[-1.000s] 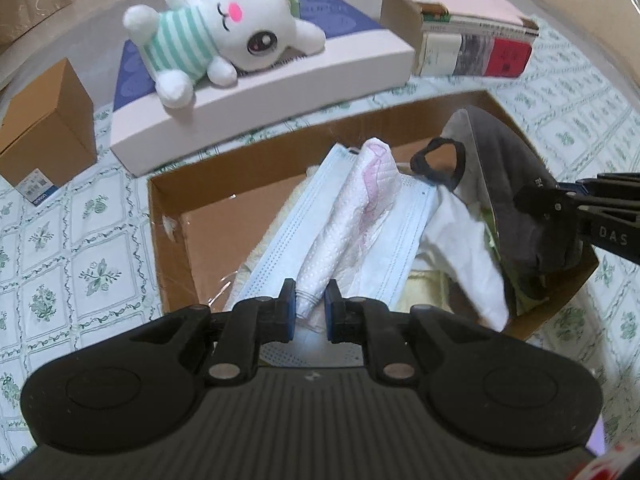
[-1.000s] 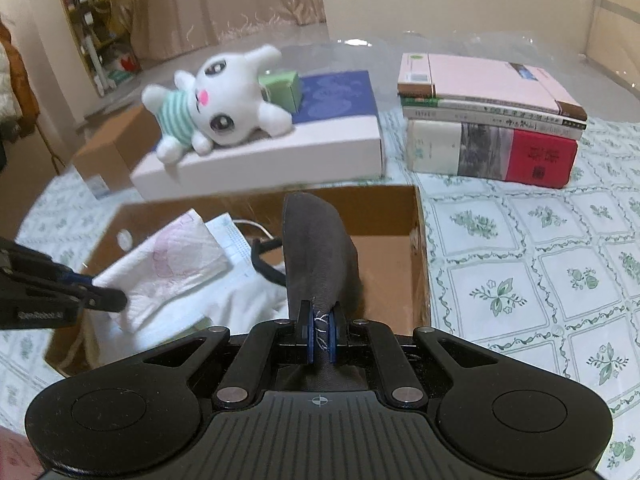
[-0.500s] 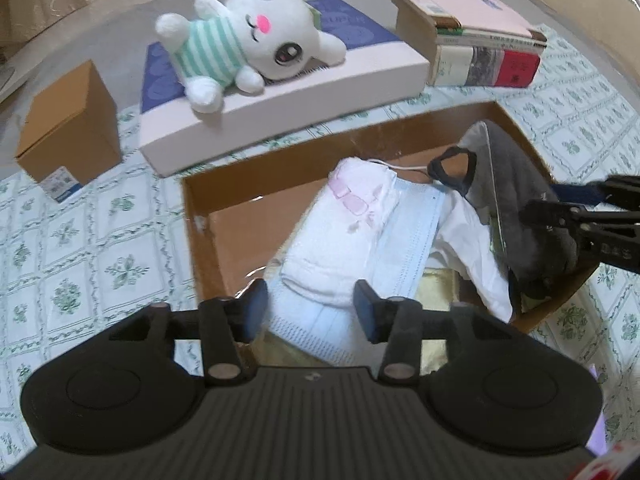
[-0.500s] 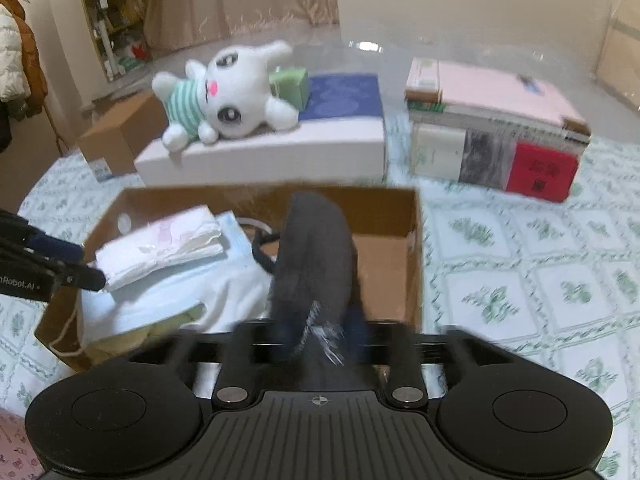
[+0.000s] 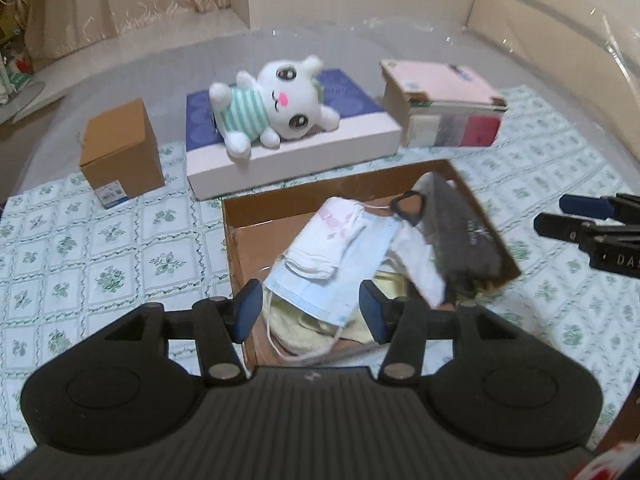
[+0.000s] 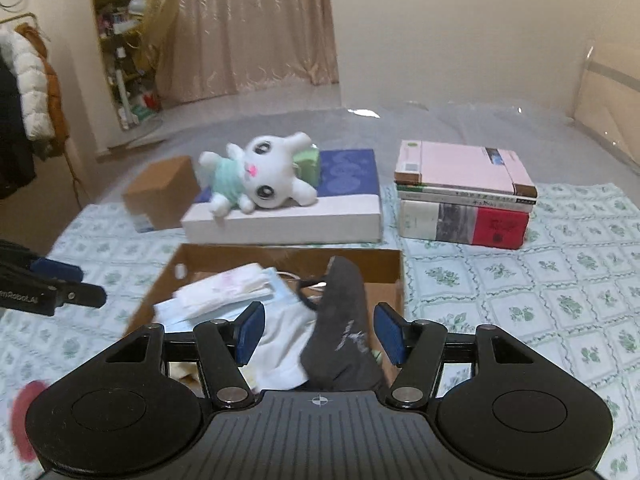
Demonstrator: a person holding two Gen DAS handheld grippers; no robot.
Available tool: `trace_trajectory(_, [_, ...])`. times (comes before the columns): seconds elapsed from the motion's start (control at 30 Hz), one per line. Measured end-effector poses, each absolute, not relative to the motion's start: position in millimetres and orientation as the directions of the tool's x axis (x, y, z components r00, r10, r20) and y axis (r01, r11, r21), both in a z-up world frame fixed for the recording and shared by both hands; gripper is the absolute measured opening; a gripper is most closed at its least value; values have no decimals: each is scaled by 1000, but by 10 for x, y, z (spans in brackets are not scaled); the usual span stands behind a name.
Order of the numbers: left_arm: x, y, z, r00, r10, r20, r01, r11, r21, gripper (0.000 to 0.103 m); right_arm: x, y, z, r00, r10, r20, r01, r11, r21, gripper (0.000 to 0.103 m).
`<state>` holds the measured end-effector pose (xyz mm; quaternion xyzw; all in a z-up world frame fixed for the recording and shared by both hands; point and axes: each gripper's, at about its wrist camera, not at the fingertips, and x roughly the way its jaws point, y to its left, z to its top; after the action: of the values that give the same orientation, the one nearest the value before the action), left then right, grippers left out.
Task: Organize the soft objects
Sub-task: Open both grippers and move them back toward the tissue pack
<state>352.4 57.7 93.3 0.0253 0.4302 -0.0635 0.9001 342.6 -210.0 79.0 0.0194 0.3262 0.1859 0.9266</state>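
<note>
While angled down over the box (image 5: 232,240), left tongs (image 5: 311,312) and right tongs (image 6: 319,336) opening, empty

Colours and patterns, both wrist views.
Tablecloth (image 5: 120,240): white, green floral grid. Plush rabbit (image 5: 276,112): white, mint-striped shirt, pink cheek. Cardboard box (image 5: 256,240) brown, centre frame; inside it a grey sock (image 6: 344,320), pale blue mask (image 5: 340,276), white-pink cloth (image 5: 324,240).
</note>
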Motion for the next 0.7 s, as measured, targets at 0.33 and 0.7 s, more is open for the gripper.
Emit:
trace_trajectory(0.33, [2583, 498, 1213, 683, -140, -717, 150, 987, -50, 54, 2565, -2095, 1082, 716, 413, -563, -377, 908, 186, 60])
trace_trajectory(0.7, [2090, 577, 1293, 703, -123, -700, 167, 986, -6, 58, 2156, -2138, 1060, 693, 421, -586, -400, 900, 173, 61])
